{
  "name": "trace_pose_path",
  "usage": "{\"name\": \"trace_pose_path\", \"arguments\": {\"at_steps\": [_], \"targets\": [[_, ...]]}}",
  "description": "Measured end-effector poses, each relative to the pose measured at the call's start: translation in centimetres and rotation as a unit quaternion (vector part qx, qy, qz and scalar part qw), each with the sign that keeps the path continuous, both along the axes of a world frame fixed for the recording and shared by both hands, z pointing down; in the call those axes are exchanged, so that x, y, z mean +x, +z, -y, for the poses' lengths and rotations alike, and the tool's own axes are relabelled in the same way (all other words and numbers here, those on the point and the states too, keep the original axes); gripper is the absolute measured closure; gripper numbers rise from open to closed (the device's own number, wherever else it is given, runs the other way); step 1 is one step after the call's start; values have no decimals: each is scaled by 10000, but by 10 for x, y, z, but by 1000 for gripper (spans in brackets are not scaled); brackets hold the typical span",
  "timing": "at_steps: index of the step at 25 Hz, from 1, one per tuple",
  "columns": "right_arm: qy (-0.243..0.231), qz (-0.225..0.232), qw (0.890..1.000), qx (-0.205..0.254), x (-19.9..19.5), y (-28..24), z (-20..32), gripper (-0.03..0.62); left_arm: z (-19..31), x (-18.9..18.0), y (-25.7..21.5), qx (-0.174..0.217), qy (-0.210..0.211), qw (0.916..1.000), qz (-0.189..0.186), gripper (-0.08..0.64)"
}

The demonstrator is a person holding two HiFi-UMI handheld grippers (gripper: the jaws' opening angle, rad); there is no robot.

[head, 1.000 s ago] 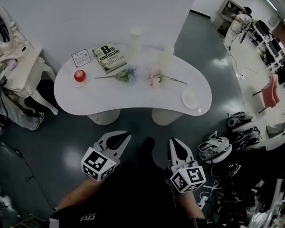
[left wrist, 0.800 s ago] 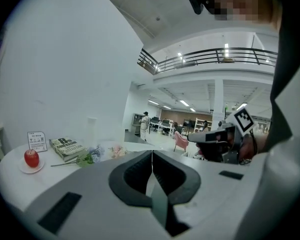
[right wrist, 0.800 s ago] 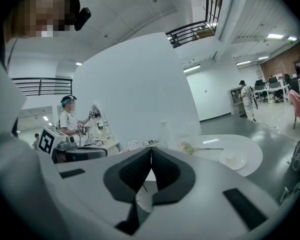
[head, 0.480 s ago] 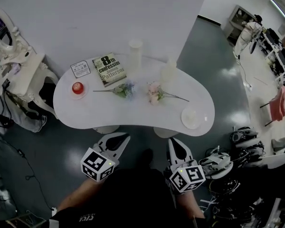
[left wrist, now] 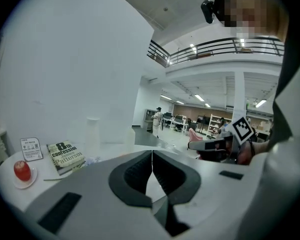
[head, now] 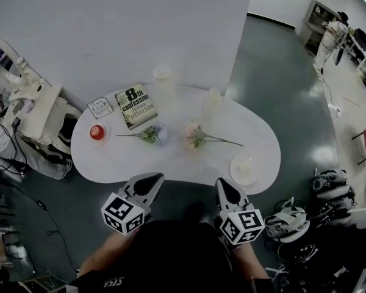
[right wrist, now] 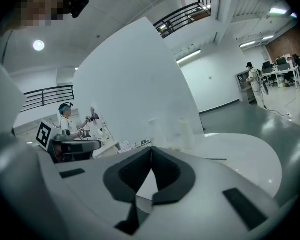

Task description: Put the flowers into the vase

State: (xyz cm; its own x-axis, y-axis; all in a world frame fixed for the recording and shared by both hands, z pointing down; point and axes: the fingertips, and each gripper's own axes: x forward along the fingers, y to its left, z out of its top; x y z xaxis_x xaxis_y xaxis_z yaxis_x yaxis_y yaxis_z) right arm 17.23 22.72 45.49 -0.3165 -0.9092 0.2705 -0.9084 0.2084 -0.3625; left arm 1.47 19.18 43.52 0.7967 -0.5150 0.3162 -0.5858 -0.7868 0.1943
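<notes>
Flowers (head: 194, 136) lie on the table (head: 128, 160) beyond closed left gripper (head: 151, 178) and right gripper (head: 222, 183)

left gripper (head: 151, 177) | right gripper (head: 221, 182) | both nearer table (head: 128, 160), seemingly at edge

I read the table (head: 171, 163) at frame centre as a smooth white top with a satin sheen. The floor (head: 280, 72) at upper right is glossy grey and mirrors the ceiling lights. The book (head: 136, 105) has a printed paper cover. The tall vase (head: 162, 81) and the second vase (head: 213, 102) look frosted and translucent; I cannot tell glass from plastic. The left gripper (left wrist: 152, 154) and right gripper (right wrist: 151, 151) show matt pale plastic shells with black ribbed pads (left wrist: 135, 176).
</notes>
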Motion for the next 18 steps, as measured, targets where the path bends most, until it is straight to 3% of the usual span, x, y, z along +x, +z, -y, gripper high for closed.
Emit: {"name": "trace_pose_path", "arguments": {"at_steps": [10, 14, 18], "targets": [[-1, -85, 9995, -293, 34, 16, 32, 572, 35, 25, 11, -100, -136, 9999, -39, 548], [-252, -212, 9987, -395, 27, 20, 48, 571, 56, 27, 13, 84, -116, 9997, 182, 548], [-394, -546, 9967, -463, 21, 20, 67, 572, 80, 26, 11, 183, -21, 9997, 156, 548]]}}
